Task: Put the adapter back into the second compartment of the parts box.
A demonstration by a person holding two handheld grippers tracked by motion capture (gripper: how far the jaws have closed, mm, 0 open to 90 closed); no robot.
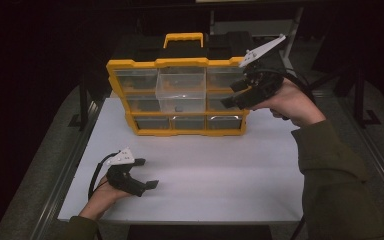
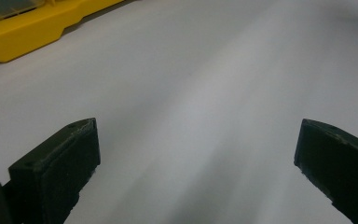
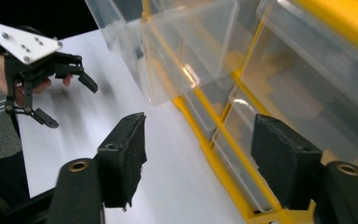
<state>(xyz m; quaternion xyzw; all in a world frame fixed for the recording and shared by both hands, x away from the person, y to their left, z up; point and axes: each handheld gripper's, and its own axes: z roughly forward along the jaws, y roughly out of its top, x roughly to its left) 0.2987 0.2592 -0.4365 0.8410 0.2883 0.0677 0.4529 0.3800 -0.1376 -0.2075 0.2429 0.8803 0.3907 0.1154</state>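
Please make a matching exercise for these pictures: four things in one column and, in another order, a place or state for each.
1. left gripper
2. right gripper
3. middle drawer
4. handle

a. pulled out of the cabinet
b. yellow, on top of the cabinet
c. open, low over the white table
d. open, at the cabinet's right drawers

Pairs: 1-c, 2-d, 3-a, 4-b
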